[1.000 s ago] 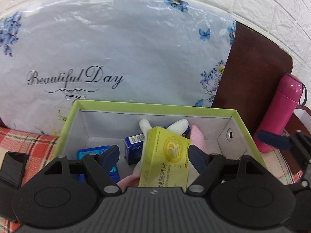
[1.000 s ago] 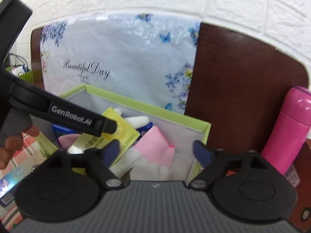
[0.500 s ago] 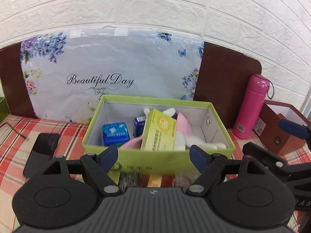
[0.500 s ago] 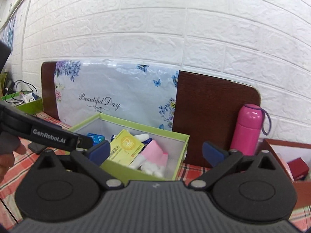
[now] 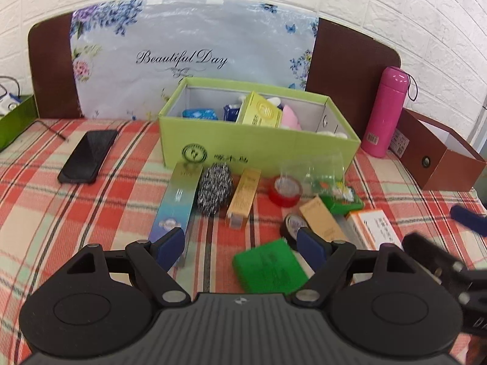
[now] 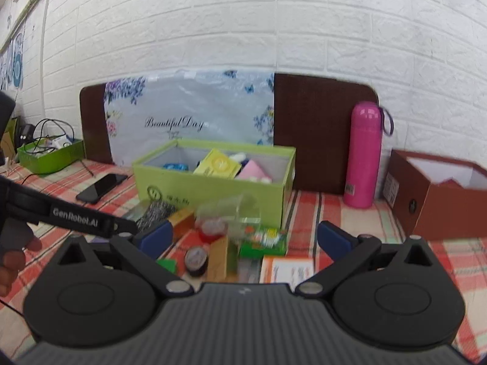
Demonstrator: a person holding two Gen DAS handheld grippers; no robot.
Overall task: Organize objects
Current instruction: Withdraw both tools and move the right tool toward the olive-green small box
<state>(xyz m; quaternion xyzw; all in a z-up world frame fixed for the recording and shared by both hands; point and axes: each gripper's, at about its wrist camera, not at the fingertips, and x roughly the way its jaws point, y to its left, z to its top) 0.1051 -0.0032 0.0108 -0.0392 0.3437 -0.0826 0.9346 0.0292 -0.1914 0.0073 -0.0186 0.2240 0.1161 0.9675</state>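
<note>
A lime green box [image 5: 258, 149] [image 6: 213, 191] stands on the plaid cloth and holds a yellow carton [image 5: 260, 114], blue packets and something pink. Loose items lie in front of it: a long blue-green box [image 5: 178, 200], a steel scourer [image 5: 214, 191], a small yellow box [image 5: 243, 197], red tape [image 5: 284, 190], a green pad [image 5: 269, 266], an orange-white carton [image 5: 374, 231]. My left gripper [image 5: 242, 248] hangs open over the near items with nothing between its pads. My right gripper [image 6: 245, 237] is open too, back from the pile.
A black phone [image 5: 88, 155] lies left of the green box. A pink flask [image 5: 385, 111] and a brown open box [image 5: 438, 152] stand at the right. A floral bag leans on a dark board by the brick wall. A green tray [image 6: 50, 155] sits far left.
Both grippers have drawn back from the green box, so the loose items on the cloth now show. The right jaws stand wider than a second ago. The yellow carton stays in the box.
</note>
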